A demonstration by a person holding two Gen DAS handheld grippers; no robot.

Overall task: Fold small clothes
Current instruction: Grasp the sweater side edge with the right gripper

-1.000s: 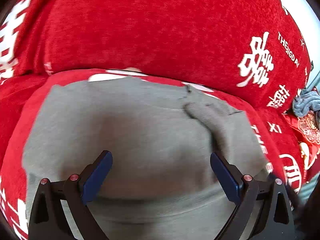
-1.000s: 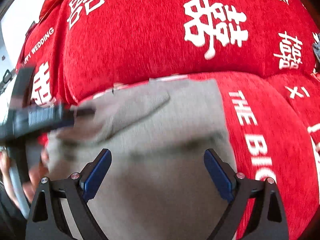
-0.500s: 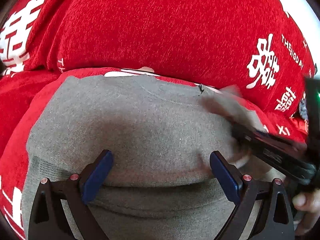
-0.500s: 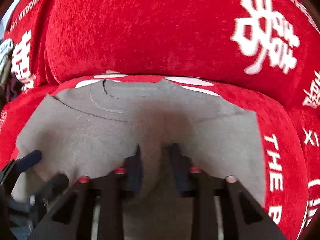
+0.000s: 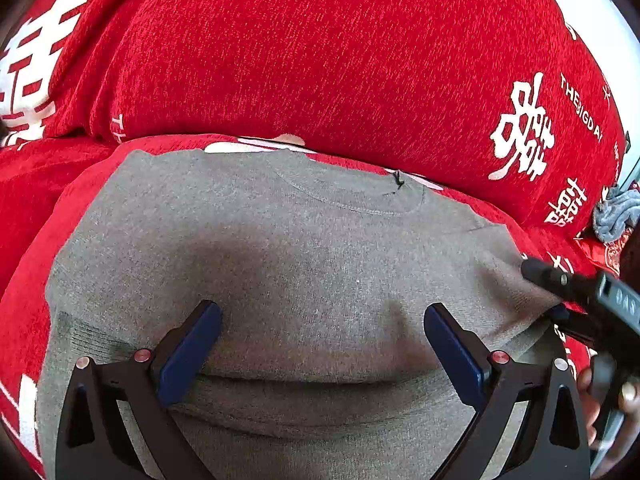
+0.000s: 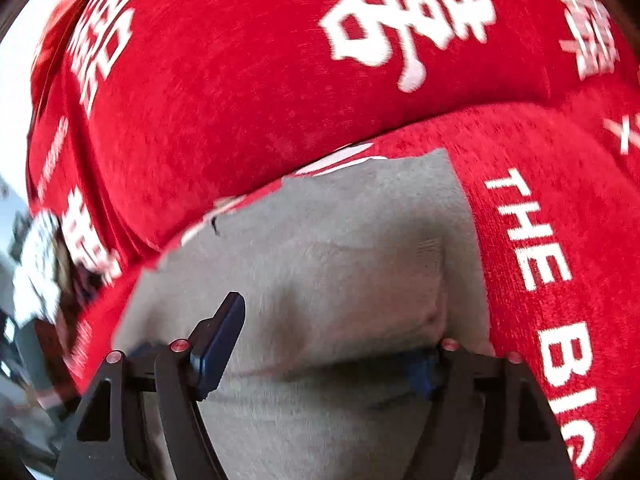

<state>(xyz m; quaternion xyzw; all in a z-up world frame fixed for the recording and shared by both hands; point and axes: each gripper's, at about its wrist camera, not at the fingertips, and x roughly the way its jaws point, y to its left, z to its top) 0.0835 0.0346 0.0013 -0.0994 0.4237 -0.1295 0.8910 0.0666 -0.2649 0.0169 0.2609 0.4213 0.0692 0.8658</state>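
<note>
red sofa cover (image 5: 320,60) with white characters, grey-blue cloth (image 5: 614,216)

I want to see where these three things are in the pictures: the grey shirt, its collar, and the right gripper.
grey shirt (image 5: 304,264): left wrist view, on the middle of its chest.
collar (image 5: 352,192): left wrist view, on the neck band.
right gripper (image 6: 332,348): right wrist view, midway between its fingertips, over the cloth.

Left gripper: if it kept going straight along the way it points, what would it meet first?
Most likely the grey garment spread on the red cover. The left gripper angles down at it, jaws wide apart, nothing in between; depth is unclear.
</note>
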